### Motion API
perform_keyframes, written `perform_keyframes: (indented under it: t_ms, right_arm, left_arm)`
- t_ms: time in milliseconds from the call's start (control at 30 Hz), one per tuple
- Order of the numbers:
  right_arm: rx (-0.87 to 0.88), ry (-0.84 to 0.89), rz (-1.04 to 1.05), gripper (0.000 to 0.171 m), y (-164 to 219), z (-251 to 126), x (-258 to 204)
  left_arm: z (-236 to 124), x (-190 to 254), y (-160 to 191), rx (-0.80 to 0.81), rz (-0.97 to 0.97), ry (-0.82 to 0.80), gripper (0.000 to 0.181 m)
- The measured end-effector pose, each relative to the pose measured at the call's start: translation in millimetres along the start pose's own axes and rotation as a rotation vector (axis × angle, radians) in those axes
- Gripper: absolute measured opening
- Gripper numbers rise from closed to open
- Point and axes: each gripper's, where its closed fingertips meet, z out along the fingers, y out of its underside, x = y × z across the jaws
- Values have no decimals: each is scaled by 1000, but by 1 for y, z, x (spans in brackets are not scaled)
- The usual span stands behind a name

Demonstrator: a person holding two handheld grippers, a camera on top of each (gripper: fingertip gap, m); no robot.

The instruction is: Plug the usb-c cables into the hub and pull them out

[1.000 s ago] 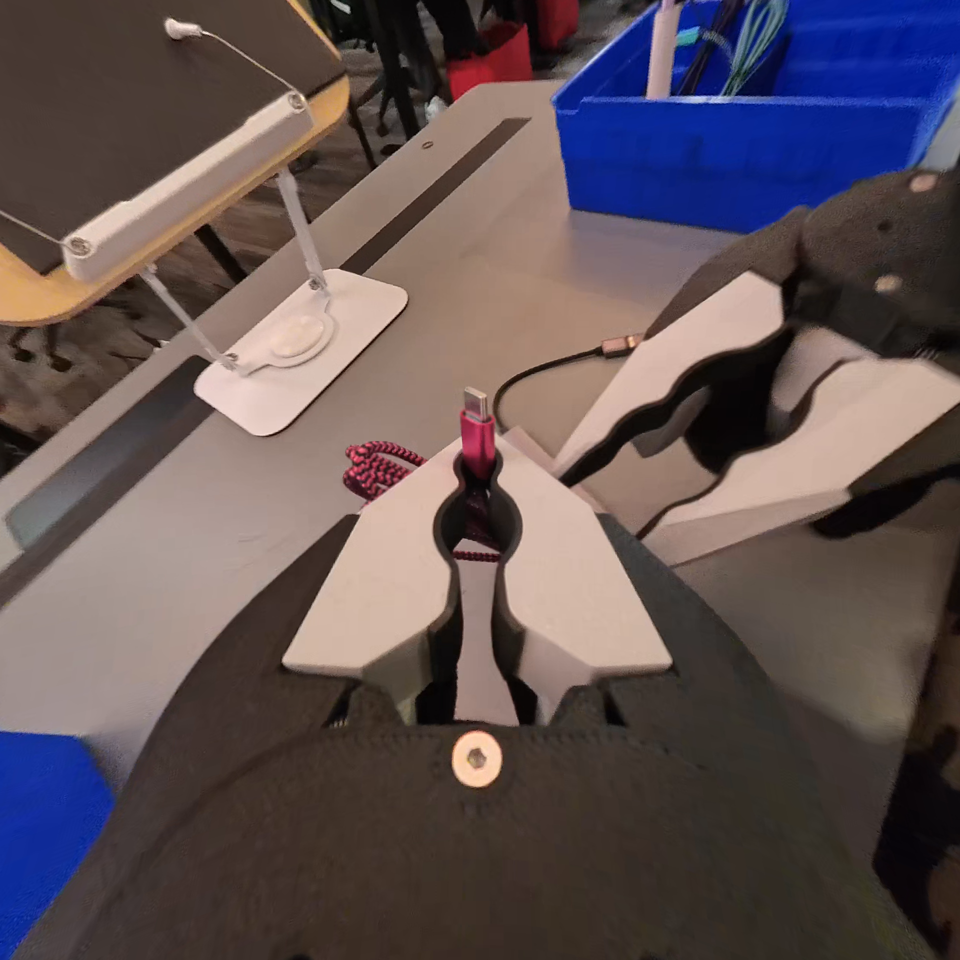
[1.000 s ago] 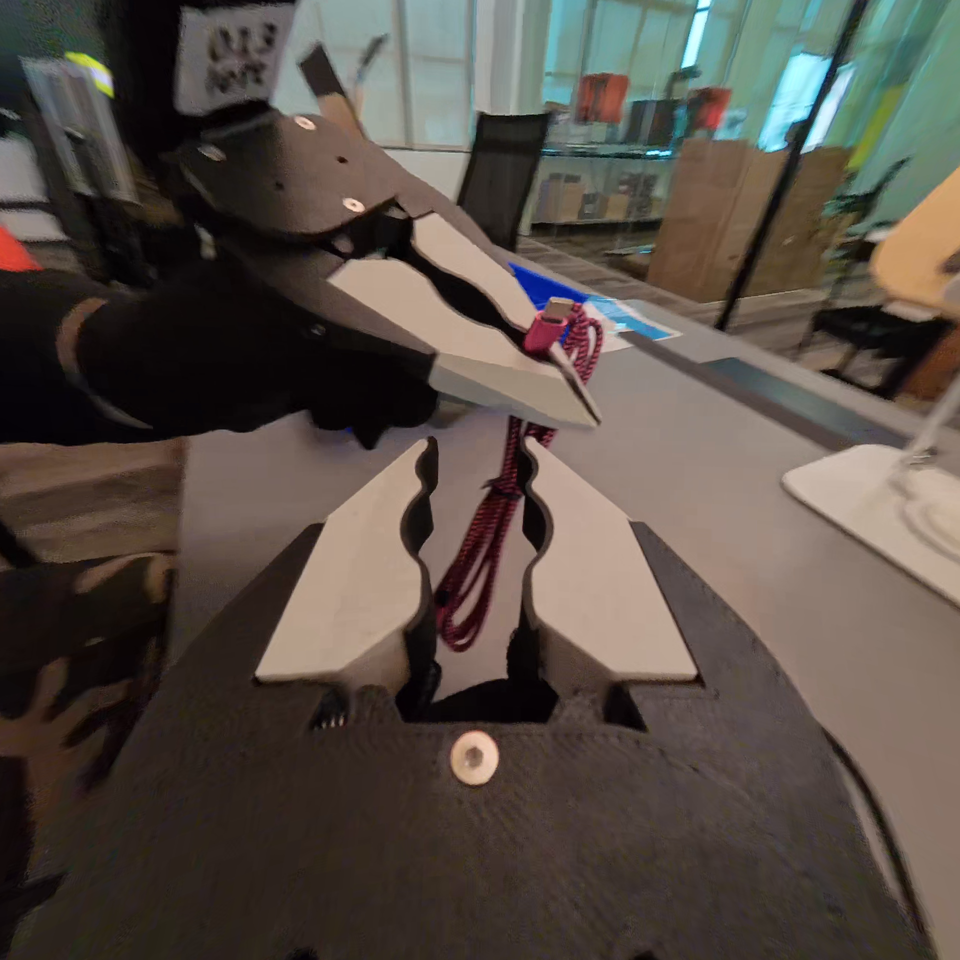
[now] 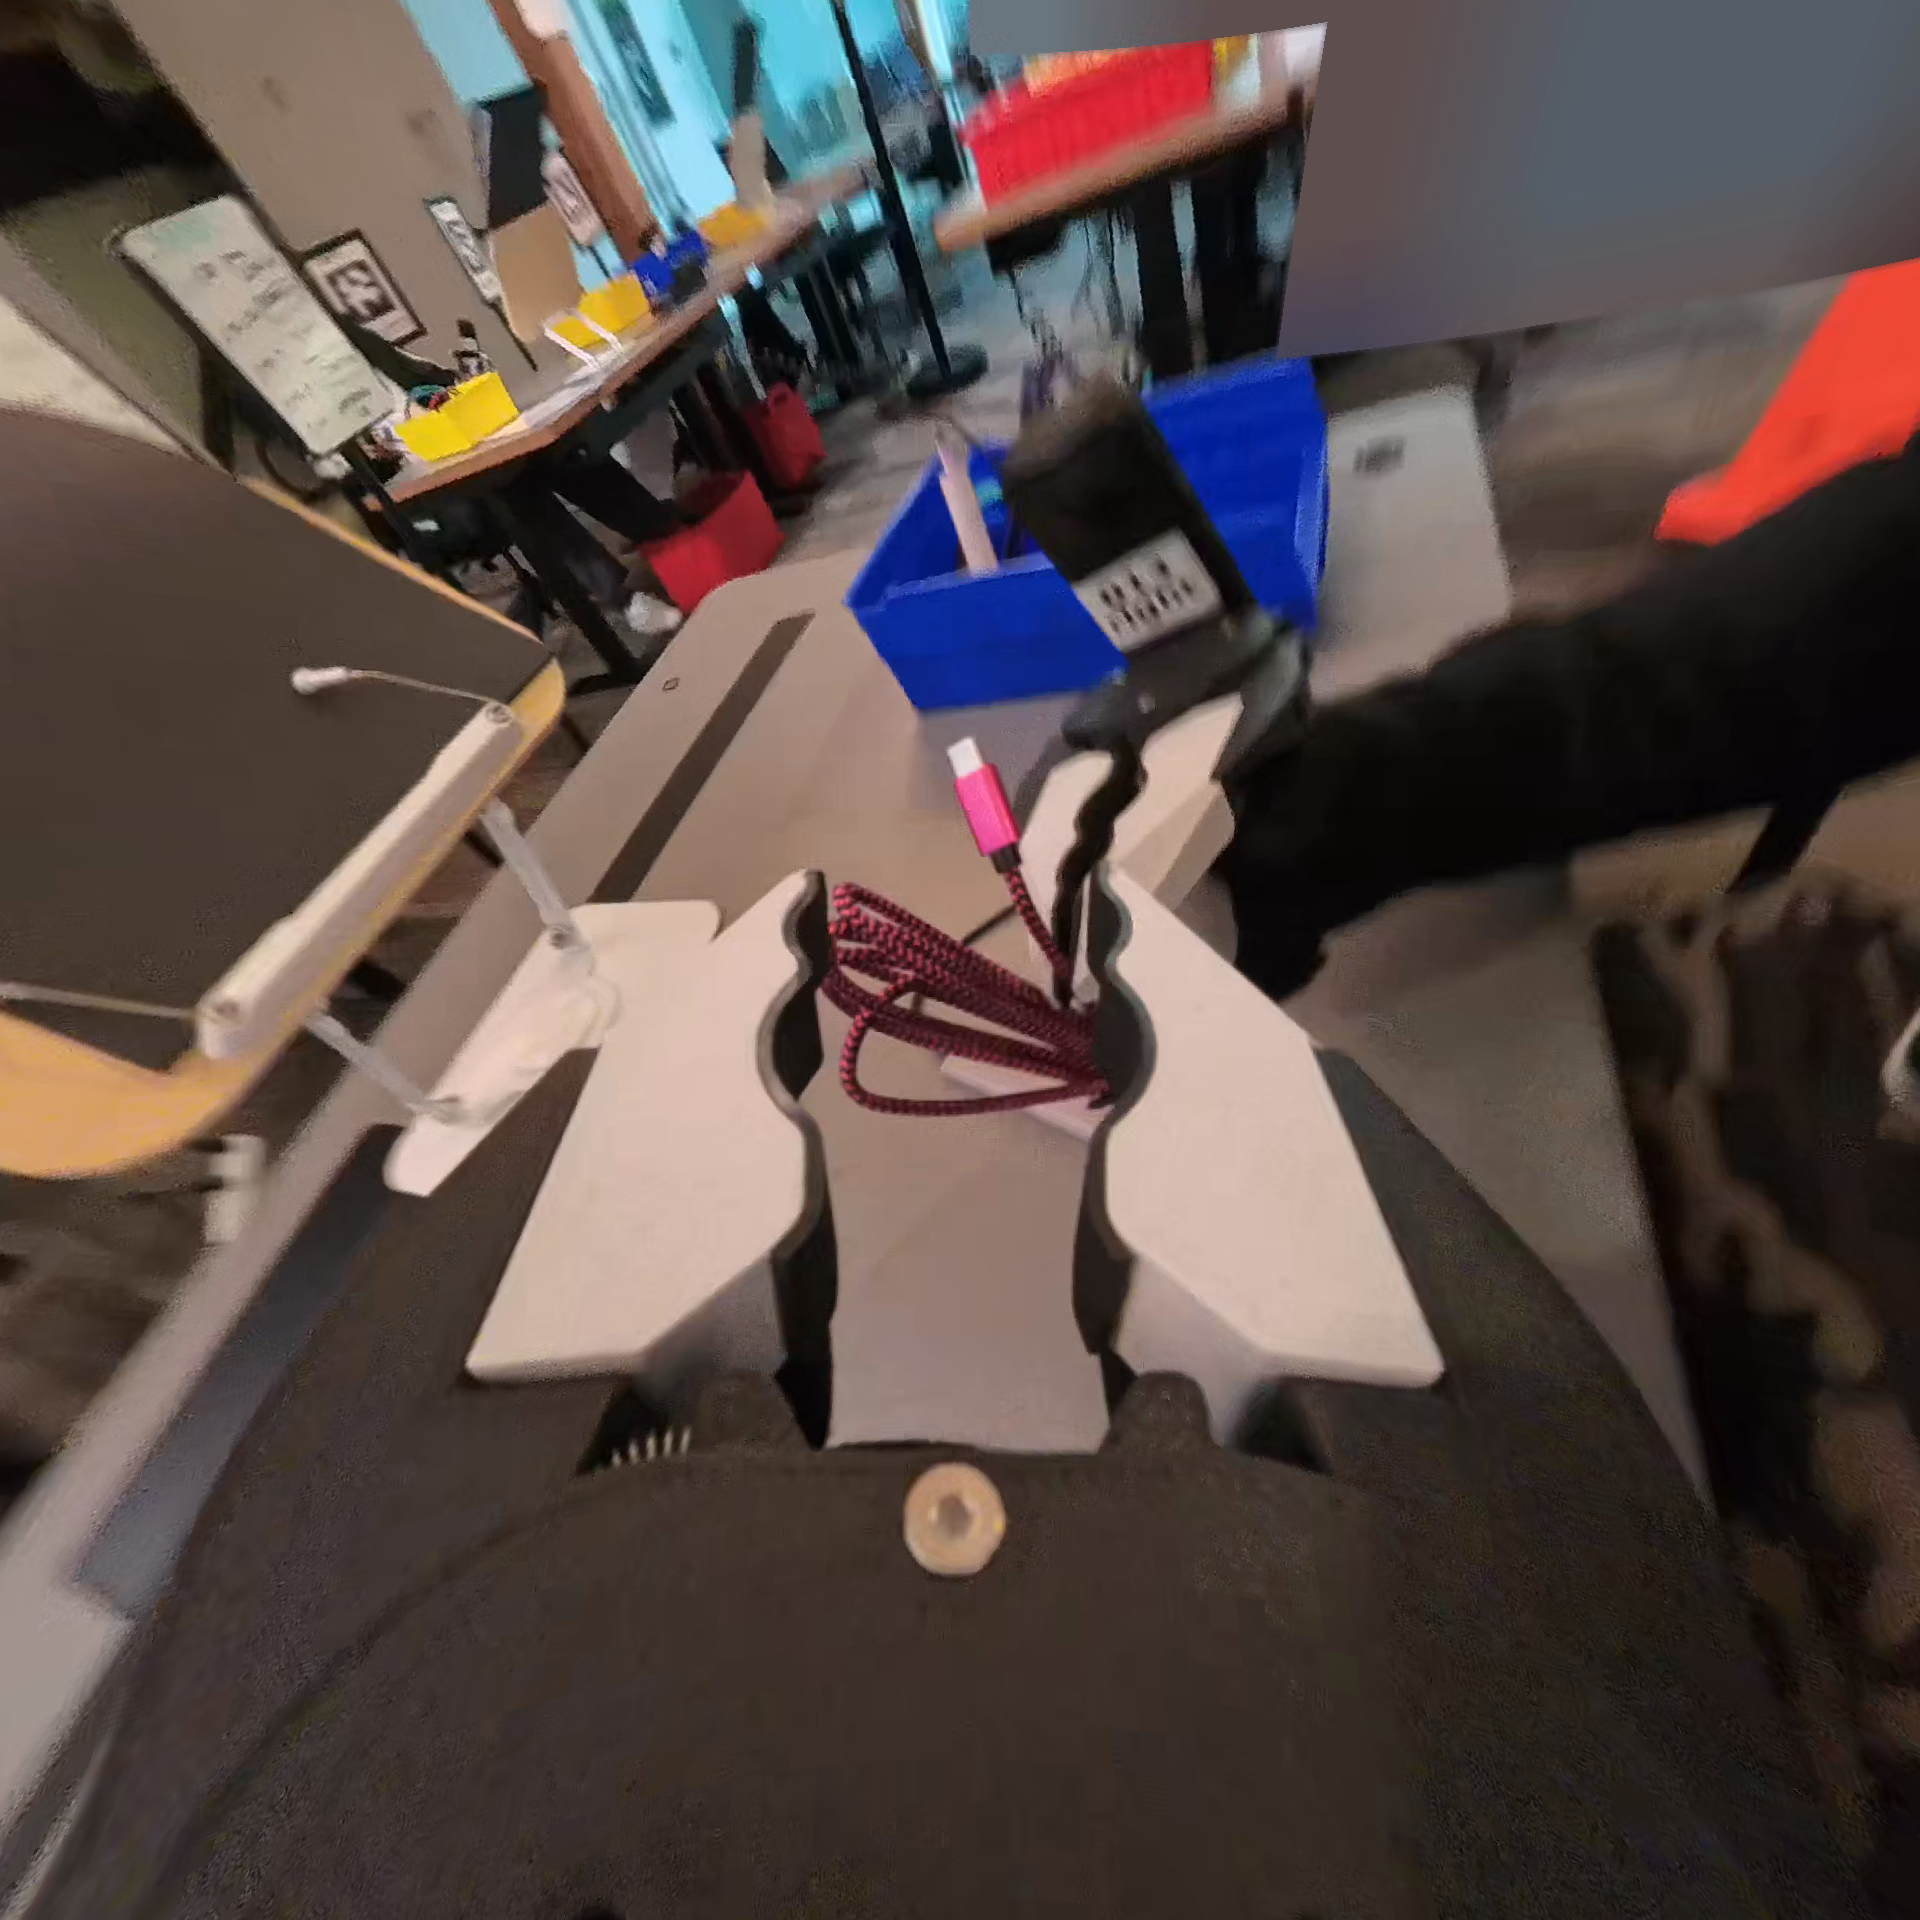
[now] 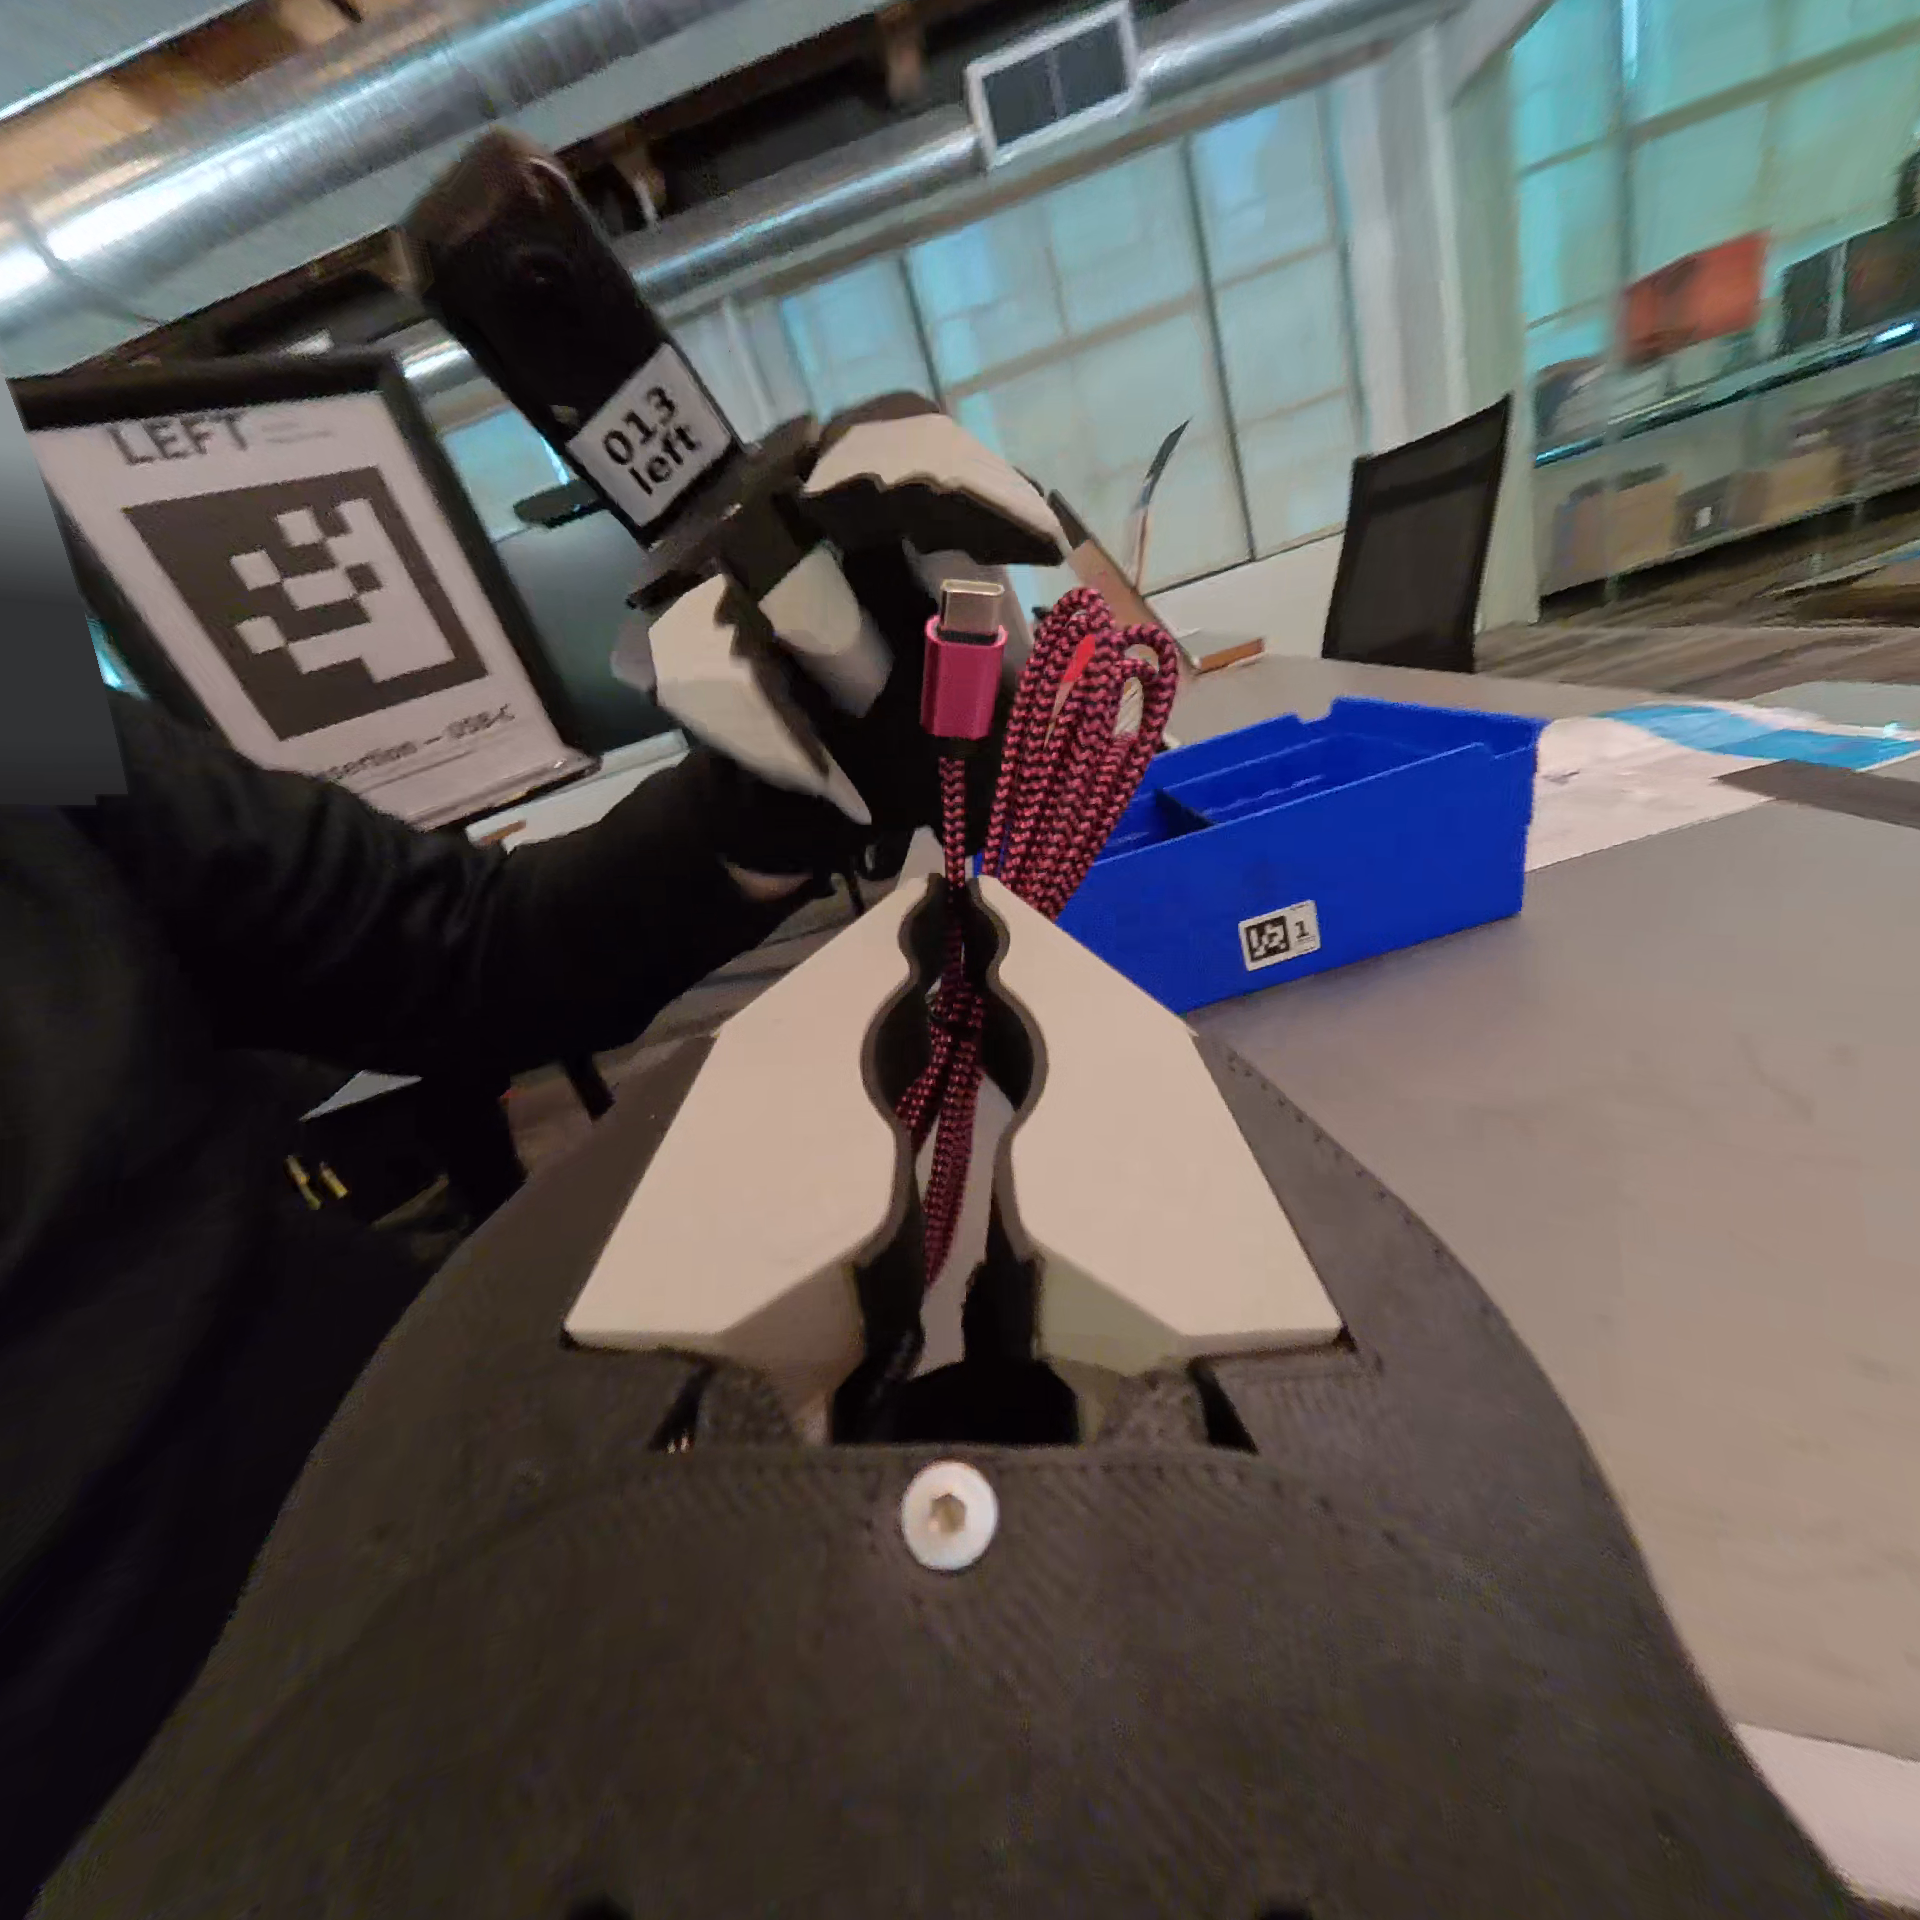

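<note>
Pointing up: pink plug [image 4: 966, 675] | right gripper [image 4: 961, 883] clamping cable [image 4: 951, 1049], seemingly

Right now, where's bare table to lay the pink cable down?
Free: grey table right of the right gripper, in front of the blue bin. Crowded: toward the left gripper and the white stand base.

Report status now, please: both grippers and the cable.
Left gripper open, empty. Right gripper shut on pink-and-black braided USB-C cable, metallic pink plug pointing up. Hub not seen.

Grey table [image 4: 1558, 1091], tall windows [image 4: 1143, 343] (ducts [image 4: 520, 114] overhead).
</note>
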Motion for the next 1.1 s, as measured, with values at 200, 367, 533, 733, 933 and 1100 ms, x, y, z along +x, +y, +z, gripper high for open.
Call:
perform_keyframes:
  t_ms: [200,367,533,733,933,1100]
  right_arm:
    - [-95,-124,45,0,10,-2,-14]
    - [-79,-193,83,0,10,-5,-24]
    - [-69,-168,71,0,7,-2,-25]
    - [19,-55,-8,0,-5,-2,-17]
    - [72,135,-12,0,-16,-2,10]
    - [65,252,15,0,-13,-6,38]
  left_arm:
    - [13,31,39,-328,503,-4,76]
    - [23,45,80,-504,568,66,92]
    - [38,44,100,-551,545,13,30]
    - [45,55,102,-530,506,38,7]
    - [53,73,94,-498,408,63,4]
    - [63,94,91,-500,409,84,4]
